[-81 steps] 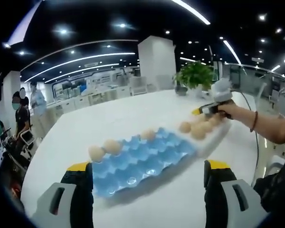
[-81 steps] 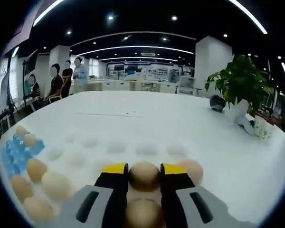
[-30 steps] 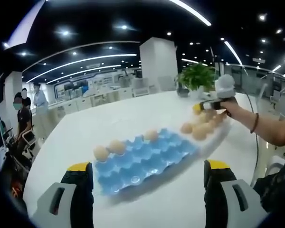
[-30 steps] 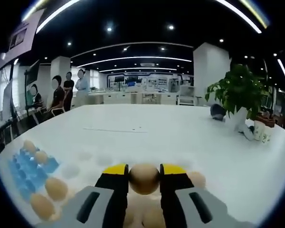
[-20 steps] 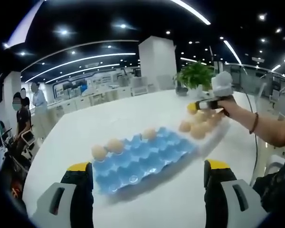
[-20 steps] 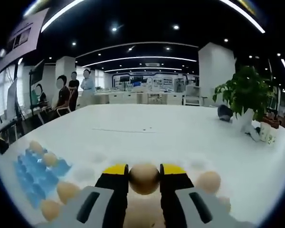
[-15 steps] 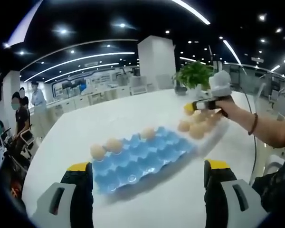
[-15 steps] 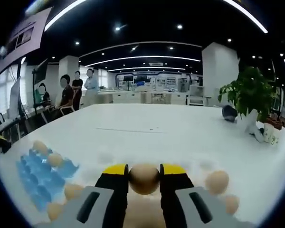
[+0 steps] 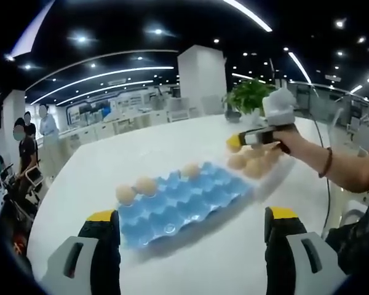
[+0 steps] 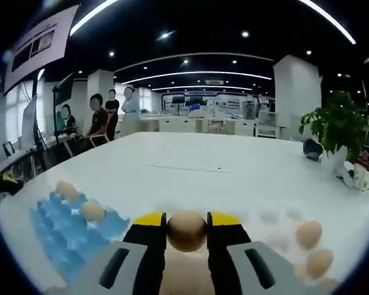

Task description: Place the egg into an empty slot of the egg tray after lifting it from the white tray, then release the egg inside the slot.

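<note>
One egg (image 10: 186, 230) sits pinched between the yellow-tipped jaws of the right gripper (image 10: 186, 226), held up above the white table (image 10: 221, 178). The blue egg tray (image 9: 178, 203) carries three eggs along its far edge. The white tray (image 9: 277, 165) holds several more, too blurred to count. The left gripper (image 9: 187, 224) hangs wide apart, holding nothing.

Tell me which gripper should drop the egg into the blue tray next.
Right. The right gripper is shut on the egg near the blue egg tray; the left gripper is open, holding nothing.
</note>
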Motion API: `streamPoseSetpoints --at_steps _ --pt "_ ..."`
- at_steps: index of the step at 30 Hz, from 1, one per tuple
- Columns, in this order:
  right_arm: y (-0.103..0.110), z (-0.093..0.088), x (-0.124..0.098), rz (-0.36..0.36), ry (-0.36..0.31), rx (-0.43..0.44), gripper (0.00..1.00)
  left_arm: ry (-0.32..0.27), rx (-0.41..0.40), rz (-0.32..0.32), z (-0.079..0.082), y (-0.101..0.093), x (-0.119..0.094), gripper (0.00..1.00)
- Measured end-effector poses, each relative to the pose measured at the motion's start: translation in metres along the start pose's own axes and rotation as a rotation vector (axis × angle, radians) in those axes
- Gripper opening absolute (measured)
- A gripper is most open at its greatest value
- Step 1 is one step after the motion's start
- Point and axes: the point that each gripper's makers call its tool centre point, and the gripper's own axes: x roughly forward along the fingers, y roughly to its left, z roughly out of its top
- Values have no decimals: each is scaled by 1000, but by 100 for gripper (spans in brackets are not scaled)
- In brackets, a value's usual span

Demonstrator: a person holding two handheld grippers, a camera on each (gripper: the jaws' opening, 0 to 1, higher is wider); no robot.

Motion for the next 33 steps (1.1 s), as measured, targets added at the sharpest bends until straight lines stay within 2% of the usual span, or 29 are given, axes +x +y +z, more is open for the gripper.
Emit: streamPoseSetpoints --at_steps 6,13,33 --pt "19 3 5 34 -1 -14 26 0 0 0 -1 1 -1 100" --pt "52 10 12 94 -6 -35 26 3 -1 3 -1 2 -1 100" --pt "108 18 23 198 -8 -65 26 3 1 9 -2 6 -1 100"
